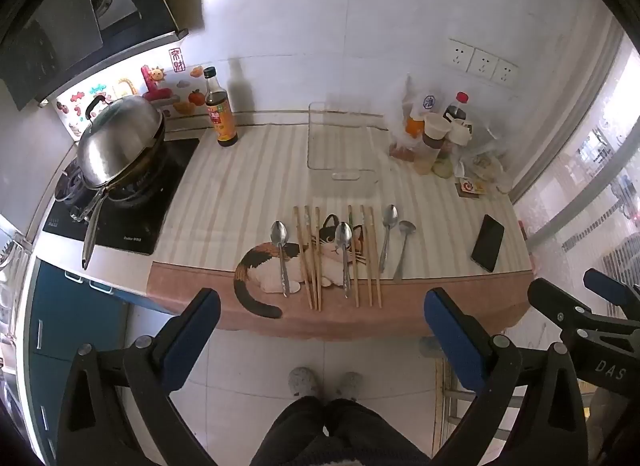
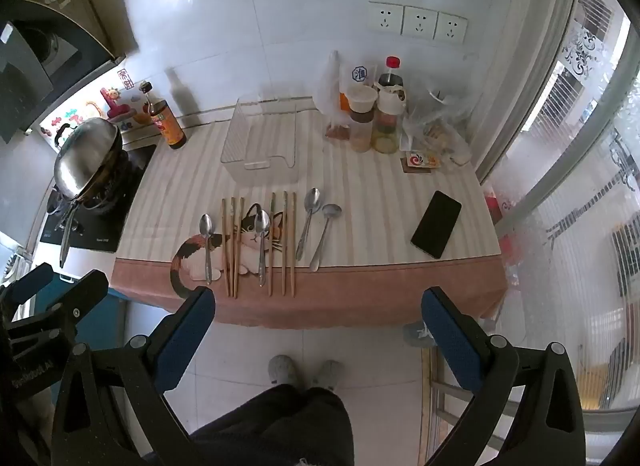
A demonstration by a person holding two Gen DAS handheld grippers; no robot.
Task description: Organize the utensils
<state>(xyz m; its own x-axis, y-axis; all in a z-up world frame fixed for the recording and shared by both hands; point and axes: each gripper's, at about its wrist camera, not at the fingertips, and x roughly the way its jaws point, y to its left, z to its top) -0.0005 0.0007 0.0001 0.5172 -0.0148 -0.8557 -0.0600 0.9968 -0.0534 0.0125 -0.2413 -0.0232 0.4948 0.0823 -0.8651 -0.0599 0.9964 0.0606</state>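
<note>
Start step, nothing gripped. Left tongs (image 1: 322,330), right tongs (image 2: 318,324) both released, short of tabletop (image 2: 360,298). Spoons (image 2: 262,244), chopsticks (image 2: 232,244) lined near edge; clear bin (image 2: 260,141) behind. Next: reach, pinch one utensil.

Both wrist cameras look forward and down from in front of the tabletop (image 1: 192,201), held back from its near edge, above the floor. The left view sits slightly more to the left, so the wok (image 1: 120,141) appears larger. Both views share the whole tabletop, the utensil row (image 2: 260,238) and the wall sockets (image 2: 418,21).
</note>
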